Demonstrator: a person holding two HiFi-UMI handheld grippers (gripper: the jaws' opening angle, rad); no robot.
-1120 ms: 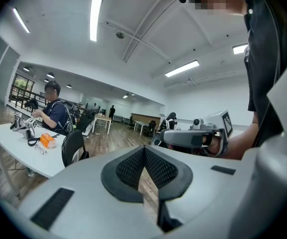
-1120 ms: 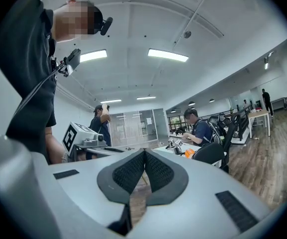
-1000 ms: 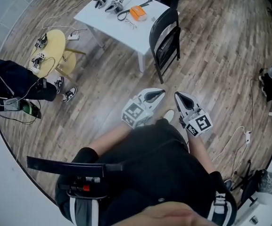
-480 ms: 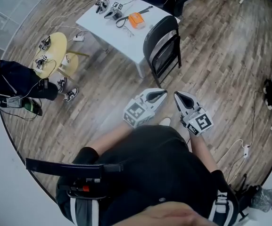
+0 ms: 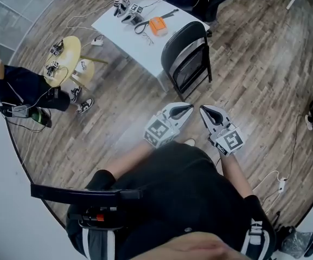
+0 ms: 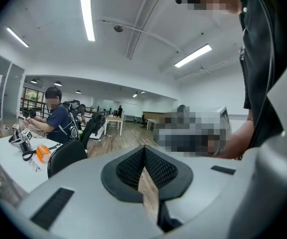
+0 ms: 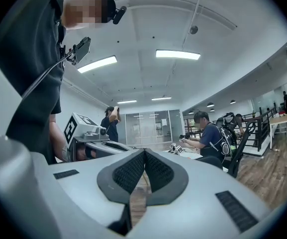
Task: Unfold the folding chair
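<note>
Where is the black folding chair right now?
Head view, upper centre: the black folding chair stands at the white table's near edge, ahead of the left gripper and right gripper.

Black short-sleeved shirt (image 5: 183,194) filling lower centre of frame, white stripes (image 5: 252,238) at lower right, pale grey left gripper (image 5: 188,108) and right gripper (image 5: 203,109), black-and-white square marker cubes (image 5: 157,130), black mesh-textured pads (image 6: 155,167)

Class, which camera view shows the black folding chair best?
The head view: the whole folding chair stands beside the white table, frame and legs visible. The left gripper view catches only its rounded back; the right gripper view shows barely a dark sliver past the jaws.
</note>
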